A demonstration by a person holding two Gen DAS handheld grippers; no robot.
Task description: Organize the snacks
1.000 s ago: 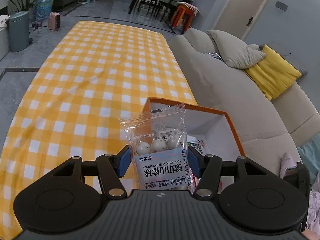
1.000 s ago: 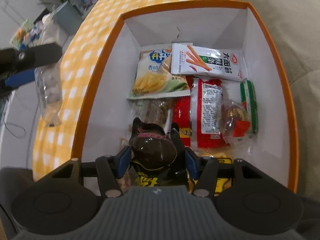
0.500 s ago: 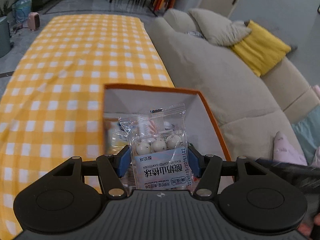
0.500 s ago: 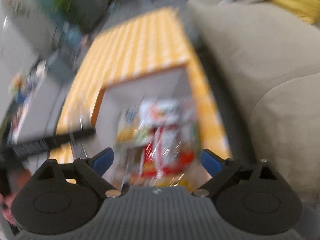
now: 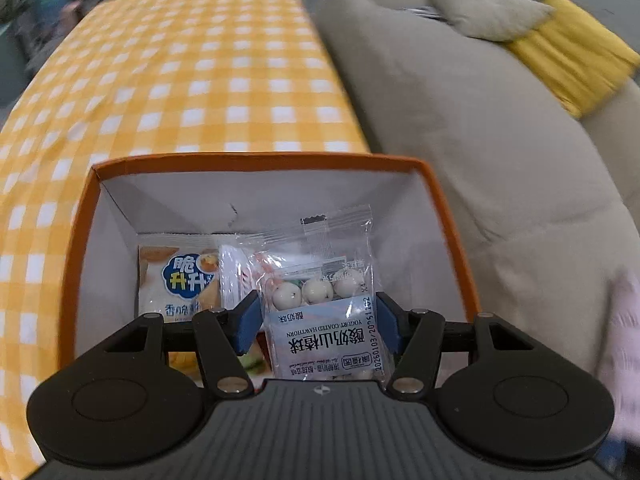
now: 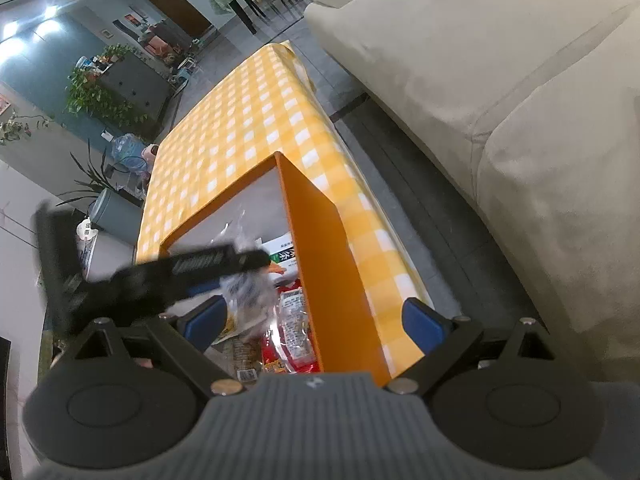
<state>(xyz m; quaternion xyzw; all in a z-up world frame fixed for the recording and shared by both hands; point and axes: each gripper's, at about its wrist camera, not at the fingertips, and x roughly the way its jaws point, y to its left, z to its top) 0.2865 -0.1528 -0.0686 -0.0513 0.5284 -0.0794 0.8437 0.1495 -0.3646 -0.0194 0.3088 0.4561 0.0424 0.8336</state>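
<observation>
Jaws: left gripper (image 5: 316, 320) clamps crinkly clear hawthorn-ball packet (image 5: 324, 300) over orange box (image 5: 256, 160); right gripper (image 6: 316, 320) wide, empty.

My bench (image 5: 208, 80) has a cloth of yellow and white squares. The box (image 5: 256, 160) is orange outside and white inside. My tongs (image 5: 318, 320) are black with blue pads (image 5: 246, 322). The clear bag (image 5: 324, 300) shows white balls. The sofa (image 5: 460, 128) is beige, its cushion (image 5: 572, 52) yellow.

Both wrist views above box (image 5: 256, 162)
</observation>
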